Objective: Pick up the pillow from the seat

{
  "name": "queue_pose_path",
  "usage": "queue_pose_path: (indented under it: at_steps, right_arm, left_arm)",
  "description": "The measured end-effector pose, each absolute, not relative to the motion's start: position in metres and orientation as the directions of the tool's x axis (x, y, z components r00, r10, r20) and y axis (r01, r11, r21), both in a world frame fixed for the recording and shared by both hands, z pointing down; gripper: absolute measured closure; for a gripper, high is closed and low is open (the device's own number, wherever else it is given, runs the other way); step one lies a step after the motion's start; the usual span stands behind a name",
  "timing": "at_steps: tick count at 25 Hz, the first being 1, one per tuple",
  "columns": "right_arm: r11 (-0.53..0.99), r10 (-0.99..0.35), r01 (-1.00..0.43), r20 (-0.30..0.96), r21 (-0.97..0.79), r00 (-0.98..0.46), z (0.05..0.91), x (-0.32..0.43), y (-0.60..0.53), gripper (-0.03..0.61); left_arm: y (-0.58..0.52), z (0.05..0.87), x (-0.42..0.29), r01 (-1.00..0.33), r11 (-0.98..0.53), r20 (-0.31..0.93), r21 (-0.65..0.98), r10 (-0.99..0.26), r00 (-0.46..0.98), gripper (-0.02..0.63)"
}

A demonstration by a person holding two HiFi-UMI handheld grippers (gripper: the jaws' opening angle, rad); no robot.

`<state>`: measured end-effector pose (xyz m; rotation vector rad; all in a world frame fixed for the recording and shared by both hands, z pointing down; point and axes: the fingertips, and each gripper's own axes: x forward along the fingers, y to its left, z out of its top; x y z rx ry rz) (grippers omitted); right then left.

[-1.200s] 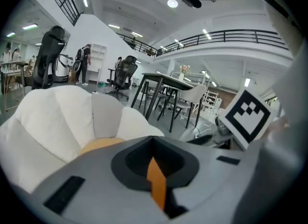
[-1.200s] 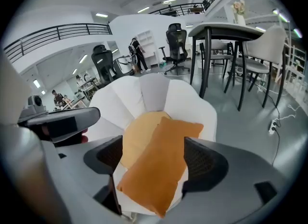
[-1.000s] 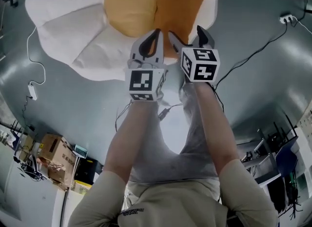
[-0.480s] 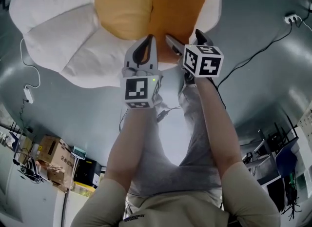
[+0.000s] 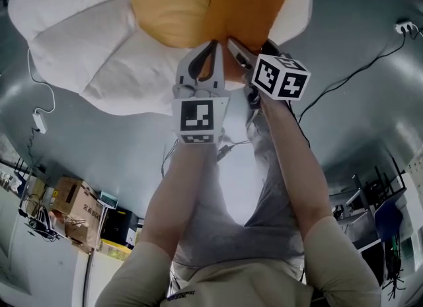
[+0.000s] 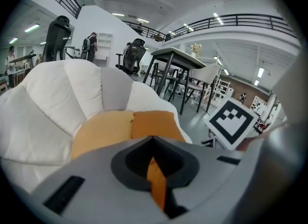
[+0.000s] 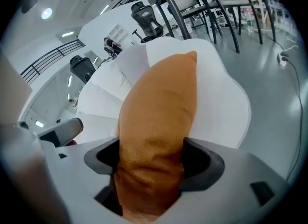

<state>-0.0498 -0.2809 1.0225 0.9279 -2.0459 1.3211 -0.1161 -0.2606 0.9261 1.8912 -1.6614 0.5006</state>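
Observation:
A dark orange pillow lies on the white petal-shaped seat, beside a lighter yellow-orange pillow. My right gripper is at the dark pillow's near edge. In the right gripper view that pillow fills the gap and bunches into wrinkles as the closing jaws of the right gripper press on it. My left gripper sits just left of it, at the same edge. Its jaws stand almost together, and a thin strip of orange shows in the slit of the left gripper.
The seat stands on a grey floor. A black cable runs to a power strip at the right, and a white cable with an adapter lies at the left. Cardboard boxes sit lower left. Tables and chairs stand behind the seat.
Both grippers have moved forward to the dark orange pillow's near edge. The right gripper's jaws now hold that edge between them; before, they hung open short of it.

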Motion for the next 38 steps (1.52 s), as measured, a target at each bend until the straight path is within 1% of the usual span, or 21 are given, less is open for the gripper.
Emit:
queue_pose_path:
  at_steps: [2,4,7,11,14,18,23,25,31,38]
  right_arm:
    - [0.304,-0.273,-0.784,0.739,-0.541,-0.616,1.015,-0.053,-0.278,0.248]
    - [0.327,-0.297,-0.79,0.737,-0.519,-0.607,1.003,-0.055,-0.274,0.295]
    - [0.387,-0.345,-0.791,0.721,-0.474,-0.6,0.972,-0.06,-0.271,0.314]
    - [0.463,-0.426,-0.775,0.659,-0.43,-0.62,0.895,-0.061,-0.283,0.313]
    - [0.485,-0.487,-0.775,0.612,-0.404,-0.623,0.818,-0.059,-0.299,0.311]
    - [0.508,-0.564,-0.766,0.521,-0.393,-0.641,0.692,-0.06,-0.323,0.307]
    - [0.562,-0.665,-0.748,0.346,-0.352,-0.662,0.522,-0.064,-0.348,0.301]
    - [0.585,-0.692,-0.744,0.278,-0.323,-0.666,0.454,-0.064,-0.351,0.299]
    - [0.652,-0.736,-0.73,0.061,-0.205,-0.674,0.266,-0.05,-0.344,0.29]
    - [0.699,-0.711,-0.714,-0.143,-0.036,-0.688,0.102,-0.019,-0.312,0.278]
  left_arm:
    - [-0.255,0.926,-0.121,-0.985,-0.055,0.63,0.164,-0.763,0.147,0.604]
    - [-0.252,0.918,-0.128,-0.987,-0.032,0.642,0.158,-0.756,0.127,0.604]
    - [-0.254,0.895,-0.137,-0.99,-0.042,0.636,0.133,-0.763,0.118,0.604]
    - [-0.26,0.842,-0.144,-0.992,-0.089,0.613,0.085,-0.781,0.123,0.604]
    - [-0.269,0.778,-0.148,-0.99,-0.138,0.569,-0.005,-0.815,0.11,0.603]
    - [-0.28,0.669,-0.155,-0.985,-0.167,0.493,-0.043,-0.861,0.125,0.604]
    - [-0.299,0.508,-0.166,-0.991,-0.133,0.341,0.018,-0.931,0.131,0.604]
    - [-0.3,0.444,-0.169,-0.99,-0.14,0.291,0.016,-0.947,0.138,0.604]
    - [-0.286,0.277,-0.17,-0.988,-0.142,0.143,-0.062,-0.981,0.132,0.604]
    - [-0.25,0.144,-0.15,-0.986,-0.149,0.009,-0.078,-0.989,0.149,0.604]
